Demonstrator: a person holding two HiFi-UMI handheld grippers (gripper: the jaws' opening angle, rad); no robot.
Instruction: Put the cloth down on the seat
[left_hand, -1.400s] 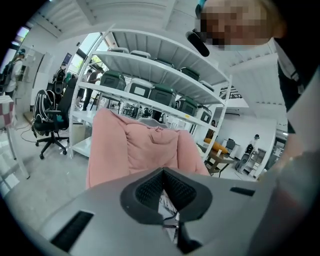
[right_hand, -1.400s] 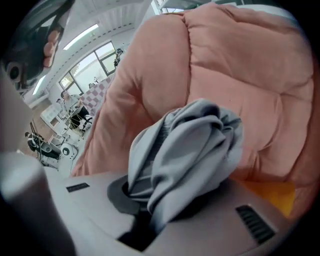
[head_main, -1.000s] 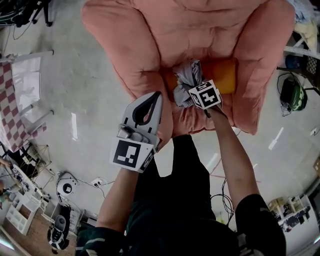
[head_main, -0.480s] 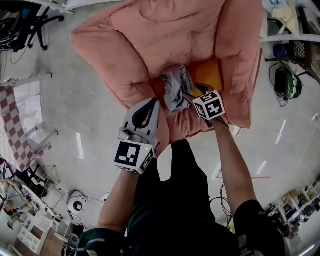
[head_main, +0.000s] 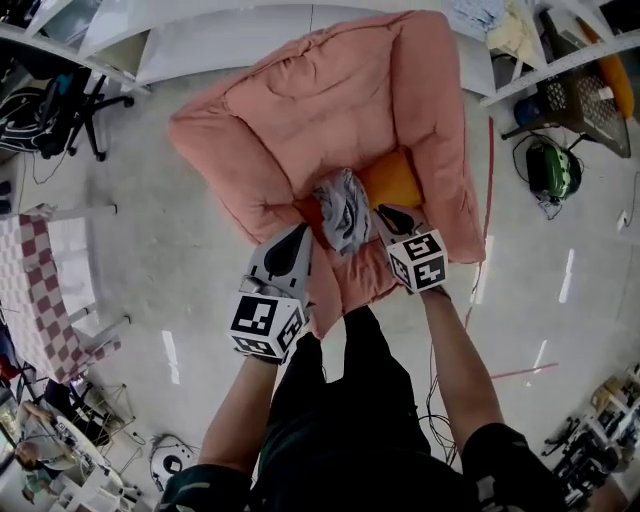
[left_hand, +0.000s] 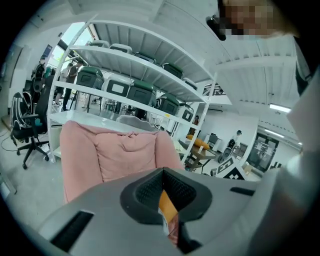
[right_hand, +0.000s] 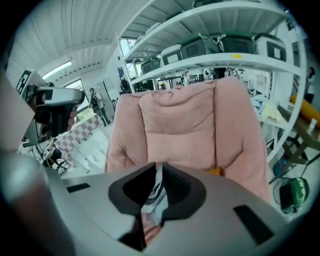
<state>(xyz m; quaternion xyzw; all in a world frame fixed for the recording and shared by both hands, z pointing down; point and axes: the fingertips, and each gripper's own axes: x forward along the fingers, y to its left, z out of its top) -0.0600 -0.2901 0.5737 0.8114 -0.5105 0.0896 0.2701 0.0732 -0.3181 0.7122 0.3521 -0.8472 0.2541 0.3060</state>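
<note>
A grey patterned cloth (head_main: 343, 210) lies bunched on the seat of the pink armchair (head_main: 330, 100), beside an orange cushion (head_main: 392, 178). My right gripper (head_main: 386, 214) hangs just right of the cloth and clear of it. Its jaws have just been closing and now stand shut with nothing between them. In the right gripper view the cloth (right_hand: 152, 200) shows through the gap below the tips (right_hand: 156, 165). My left gripper (head_main: 299, 236) hovers left of the cloth over the seat's front edge, shut and empty. The orange cushion (left_hand: 167, 206) shows behind its tips (left_hand: 162, 171).
White shelving (head_main: 200, 40) with green-lidded boxes stands behind the armchair. A black office chair (head_main: 50, 110) and a checked table (head_main: 35, 290) are at the left. A green machine (head_main: 550, 170) and racks sit at the right. The person's dark-trousered legs stand before the seat.
The right gripper let go of the cloth, drew back from it and closed. Both grippers have risen away from the seat. The cloth stays on the seat.
</note>
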